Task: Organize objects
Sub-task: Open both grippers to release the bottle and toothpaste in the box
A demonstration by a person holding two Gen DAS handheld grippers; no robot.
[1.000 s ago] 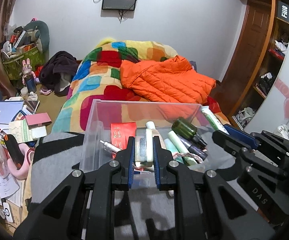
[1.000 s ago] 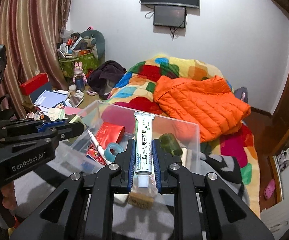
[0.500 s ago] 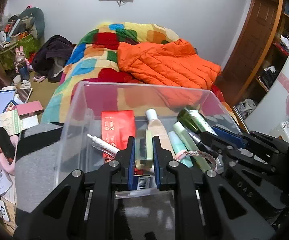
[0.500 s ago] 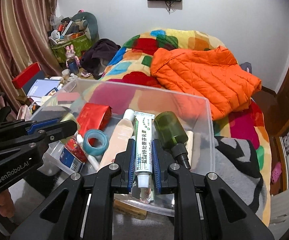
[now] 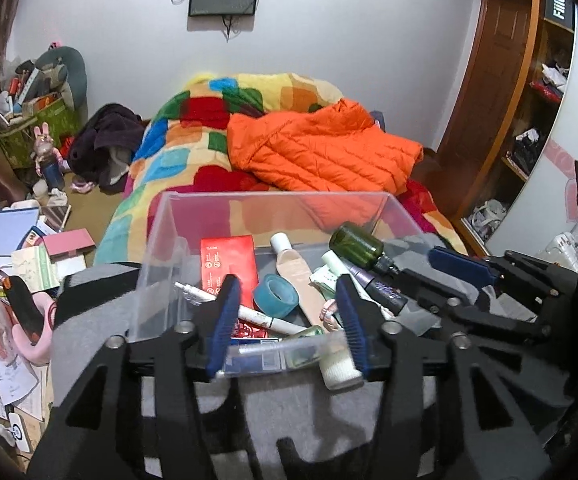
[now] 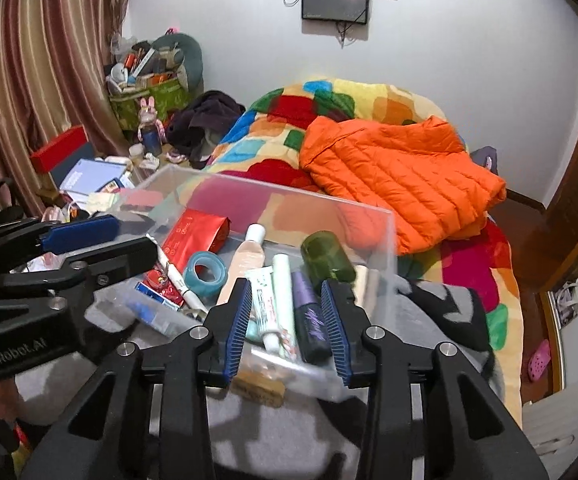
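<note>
A clear plastic box [image 5: 157,248] [image 6: 389,240] stands on a grey blanket and holds several toiletries. My left gripper [image 5: 287,330] is open over the box's near edge. A small pale-green bottle with a white cap [image 5: 329,360] lies across the near wall between its fingers. My right gripper [image 6: 287,326] is open over the box. A white toothpaste tube [image 6: 267,312] and a purple tube [image 6: 309,320] lie below it. Inside are also a red packet [image 5: 229,264], a teal tape roll [image 5: 275,294], a beige bottle [image 5: 299,276] and a dark green bottle [image 5: 359,244] [image 6: 327,260].
The box rests on a grey and black blanket [image 5: 269,420] at the foot of a bed with a patchwork quilt [image 5: 193,152] and an orange jacket [image 5: 321,152]. Books and clutter [image 5: 17,248] cover the floor at left. A wooden block [image 6: 259,388] lies by the box's near wall.
Both grippers have opened. The left one let go of the pale-green bottle and the right one let go of the toothpaste tube; both now lie in the box. Both cameras pulled back a little.
</note>
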